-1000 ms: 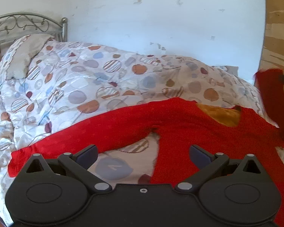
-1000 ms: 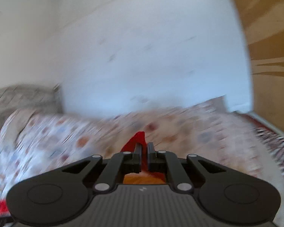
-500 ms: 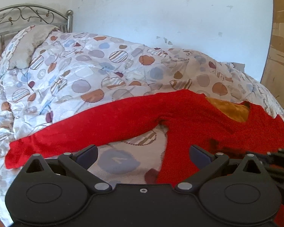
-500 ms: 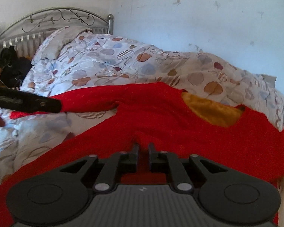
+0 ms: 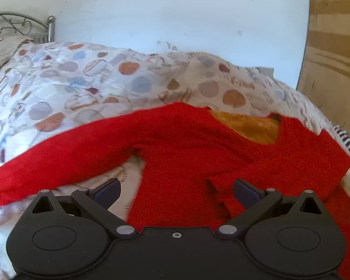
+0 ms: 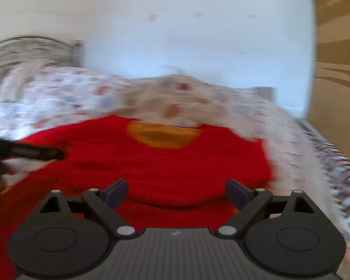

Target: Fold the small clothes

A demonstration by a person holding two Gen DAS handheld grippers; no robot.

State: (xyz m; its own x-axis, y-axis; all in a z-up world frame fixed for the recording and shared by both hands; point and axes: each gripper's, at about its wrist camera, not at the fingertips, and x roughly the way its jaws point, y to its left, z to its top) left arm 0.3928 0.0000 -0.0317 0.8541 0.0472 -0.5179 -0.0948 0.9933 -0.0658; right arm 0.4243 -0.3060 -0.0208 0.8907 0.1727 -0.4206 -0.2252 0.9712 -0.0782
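A red sweater [image 5: 186, 154] with an orange inner neck [image 5: 252, 126] lies flat on the patterned duvet [image 5: 86, 81]. Its one sleeve [image 5: 58, 149] stretches out to the left; the other sleeve is folded over the body, cuff [image 5: 218, 187] near my left gripper [image 5: 176, 189]. That gripper hovers open just over the sweater's lower body, holding nothing. In the blurred right wrist view my right gripper [image 6: 176, 191] is over the sweater [image 6: 165, 165], jaws opening wide, pads off the cloth. The left gripper [image 6: 35, 152] shows as a black bar at the left.
A metal headboard [image 5: 23, 25] and a pillow [image 5: 2, 53] are at the far left. White wall stands behind the bed. A wooden panel [image 5: 333, 58] rises at the right, with striped cloth [image 5: 347, 142] by the bed's right edge.
The right gripper, shut on the red sleeve, carried it over the sweater's body, came down and opened; the sleeve now lies folded there. The left gripper moved closer and lower over the sweater.
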